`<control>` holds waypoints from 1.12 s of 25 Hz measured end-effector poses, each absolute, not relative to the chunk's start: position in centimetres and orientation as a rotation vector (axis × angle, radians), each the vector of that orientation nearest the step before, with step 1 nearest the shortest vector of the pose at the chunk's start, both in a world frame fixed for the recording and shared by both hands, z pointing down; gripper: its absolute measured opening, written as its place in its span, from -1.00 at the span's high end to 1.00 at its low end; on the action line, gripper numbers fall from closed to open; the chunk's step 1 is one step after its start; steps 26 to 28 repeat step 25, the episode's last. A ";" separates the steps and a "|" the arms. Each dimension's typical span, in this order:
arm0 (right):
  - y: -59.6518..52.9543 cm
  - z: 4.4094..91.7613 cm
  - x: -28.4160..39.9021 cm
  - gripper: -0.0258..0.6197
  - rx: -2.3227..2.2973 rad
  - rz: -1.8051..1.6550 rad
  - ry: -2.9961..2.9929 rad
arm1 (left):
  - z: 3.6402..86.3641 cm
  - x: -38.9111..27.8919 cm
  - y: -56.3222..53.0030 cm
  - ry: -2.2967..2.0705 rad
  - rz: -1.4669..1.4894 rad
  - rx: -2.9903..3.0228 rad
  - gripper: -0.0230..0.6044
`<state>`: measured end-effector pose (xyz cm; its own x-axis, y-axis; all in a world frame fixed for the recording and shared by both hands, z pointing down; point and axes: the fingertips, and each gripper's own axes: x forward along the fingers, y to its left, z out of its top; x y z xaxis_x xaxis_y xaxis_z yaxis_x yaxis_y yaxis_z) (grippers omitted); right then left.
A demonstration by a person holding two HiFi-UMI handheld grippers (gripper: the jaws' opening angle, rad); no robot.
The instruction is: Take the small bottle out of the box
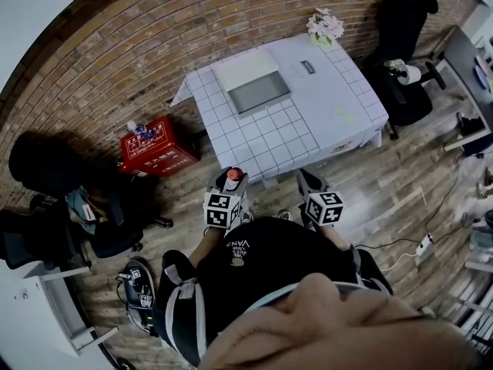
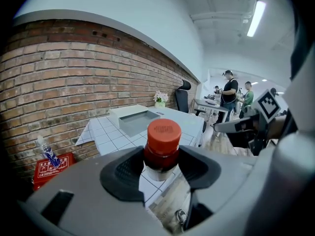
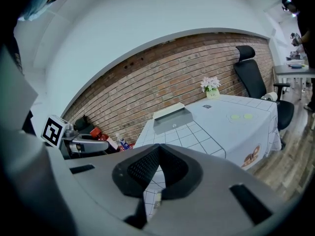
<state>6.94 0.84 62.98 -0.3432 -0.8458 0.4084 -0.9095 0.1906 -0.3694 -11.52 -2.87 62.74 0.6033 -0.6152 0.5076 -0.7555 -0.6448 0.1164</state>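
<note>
A small bottle (image 2: 161, 146) with a red cap stands upright between the pads of my left gripper (image 2: 161, 167), which is shut on its neck. In the head view the bottle (image 1: 233, 175) sits at the tip of the left gripper (image 1: 233, 182), just short of the table's near edge. The open white box (image 1: 254, 83) lies at the table's far side and also shows as the box (image 2: 134, 120) and the box (image 3: 172, 116). My right gripper (image 3: 157, 167) has its pads together with nothing between them. It hangs beside the left one, the right gripper (image 1: 310, 182).
The table (image 1: 331, 122) carries a white checked cloth, with a flower pot (image 1: 325, 28) at its far corner. A red crate (image 1: 154, 151) sits on the floor to the left. Black office chairs (image 1: 404, 45) stand on both sides. People (image 2: 229, 90) stand in the background.
</note>
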 end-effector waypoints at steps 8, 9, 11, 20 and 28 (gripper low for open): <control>-0.1 62.5 4.9 0.92 1.773 0.822 -2.307 | 62.8 -13.5 -3.5 -1.068 0.614 2.530 0.21; -0.2 62.5 4.7 0.92 1.778 0.821 -2.305 | 62.8 -13.7 -3.5 -1.064 0.613 2.533 0.21; -0.3 62.5 4.3 0.92 1.786 0.820 -2.300 | 62.8 -14.0 -3.8 -1.058 0.603 2.540 0.21; -0.6 62.4 3.3 0.92 1.808 0.810 -2.280 | 63.0 -14.8 -4.3 -1.028 0.604 2.553 0.21; -0.7 62.5 2.9 0.92 1.805 0.811 -2.275 | 62.9 -14.8 -4.3 -1.014 0.597 2.560 0.21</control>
